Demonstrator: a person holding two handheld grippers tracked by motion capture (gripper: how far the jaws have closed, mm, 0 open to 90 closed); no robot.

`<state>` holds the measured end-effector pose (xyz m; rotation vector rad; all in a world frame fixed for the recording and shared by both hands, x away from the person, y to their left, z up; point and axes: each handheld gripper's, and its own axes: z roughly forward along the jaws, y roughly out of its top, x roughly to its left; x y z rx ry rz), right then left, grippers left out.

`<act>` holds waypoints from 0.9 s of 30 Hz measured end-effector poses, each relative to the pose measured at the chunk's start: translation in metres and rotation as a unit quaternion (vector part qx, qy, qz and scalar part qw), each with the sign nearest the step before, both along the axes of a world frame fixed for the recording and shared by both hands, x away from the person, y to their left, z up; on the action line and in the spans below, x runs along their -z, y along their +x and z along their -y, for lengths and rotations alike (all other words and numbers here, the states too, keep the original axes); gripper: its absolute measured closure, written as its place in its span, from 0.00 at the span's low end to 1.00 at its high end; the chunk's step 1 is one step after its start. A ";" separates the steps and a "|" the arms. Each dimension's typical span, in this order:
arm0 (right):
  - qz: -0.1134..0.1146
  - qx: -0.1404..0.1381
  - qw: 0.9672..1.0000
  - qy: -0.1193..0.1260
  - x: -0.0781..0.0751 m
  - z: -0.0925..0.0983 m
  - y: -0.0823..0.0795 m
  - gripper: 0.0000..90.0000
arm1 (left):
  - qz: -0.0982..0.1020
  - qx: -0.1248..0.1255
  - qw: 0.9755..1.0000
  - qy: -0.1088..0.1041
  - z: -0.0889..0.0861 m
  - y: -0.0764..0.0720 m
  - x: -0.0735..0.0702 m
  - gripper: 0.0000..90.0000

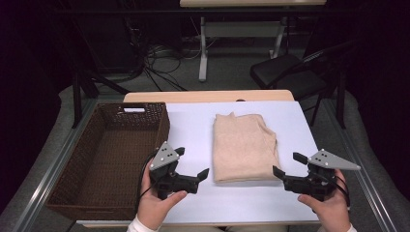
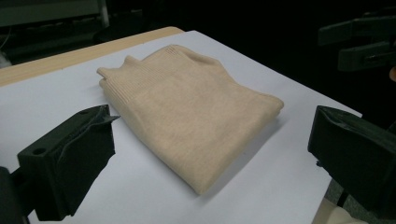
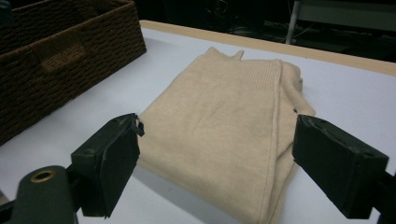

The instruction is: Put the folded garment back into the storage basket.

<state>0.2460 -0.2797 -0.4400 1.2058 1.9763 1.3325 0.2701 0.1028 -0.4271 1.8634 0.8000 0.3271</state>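
Observation:
A folded beige sweater [image 1: 244,147] lies flat on the white table top [image 1: 193,125], its ribbed hem toward the far side. My left gripper [image 1: 192,163] hovers open just left of the sweater's near corner, with nothing between its jaws. My right gripper [image 1: 288,164] is open too, just right of the sweater's near right corner. In the left gripper view the sweater [image 2: 187,109] sits ahead between the wide-apart jaws. The right gripper view has the sweater [image 3: 224,126] close ahead, its near edge between the jaws.
A dark brown wicker basket [image 1: 63,193] stands empty on the left of the table; its wall [image 3: 56,60] appears in the right gripper view. Behind the table are a black folding chair [image 1: 285,72], another table's legs and floor cables.

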 end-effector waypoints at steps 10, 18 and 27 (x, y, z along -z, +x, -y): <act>-0.018 0.011 1.000 0.015 -0.005 0.001 0.026 0.16 | -0.013 0.010 1.000 -0.007 0.016 0.022 0.003 0.00; -0.040 0.032 0.998 0.033 -0.001 0.001 0.048 0.16 | -0.030 0.019 0.999 -0.024 0.026 0.035 0.002 0.00; -0.080 0.056 0.995 0.025 0.013 0.001 0.075 0.16 | -0.036 0.028 0.999 -0.013 0.042 0.048 0.005 0.00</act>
